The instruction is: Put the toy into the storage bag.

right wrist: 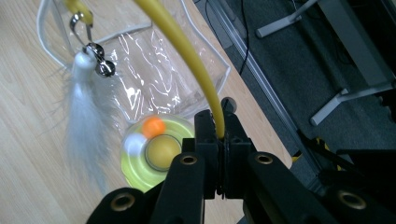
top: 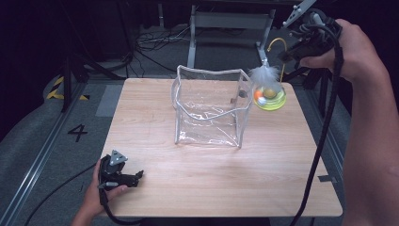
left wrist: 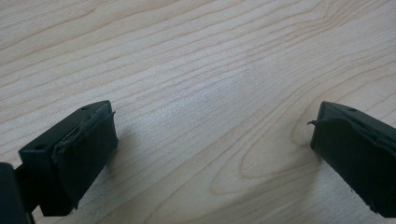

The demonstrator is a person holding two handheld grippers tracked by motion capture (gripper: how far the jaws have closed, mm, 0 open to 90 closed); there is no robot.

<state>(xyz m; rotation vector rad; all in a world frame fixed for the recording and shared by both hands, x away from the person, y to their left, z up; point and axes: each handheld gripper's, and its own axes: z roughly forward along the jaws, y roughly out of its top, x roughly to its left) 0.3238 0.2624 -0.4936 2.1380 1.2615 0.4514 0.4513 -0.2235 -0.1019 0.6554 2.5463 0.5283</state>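
— Clamping tight on the yellow wand [right wrist: 198, 74], right gripper [right wrist: 219, 140] raised beyond the table's [top: 211, 188] far right corner; wand's lower end hiding between the jaws.

— Dangling below: white feather [right wrist: 81, 126], blurred green disc toy [right wrist: 140, 172], beside the clear bag [top: 209, 106]. Left gripper [left wrist: 210, 140] resting low, gaping, holding nothing. Showing "4" [top: 77, 133] on the floor.

A pale wooden table [top: 155, 188] stands on grey carpet [top: 28, 136]; metal frame legs [top: 230, 21] and black cables [top: 150, 44] lie behind in dimness.
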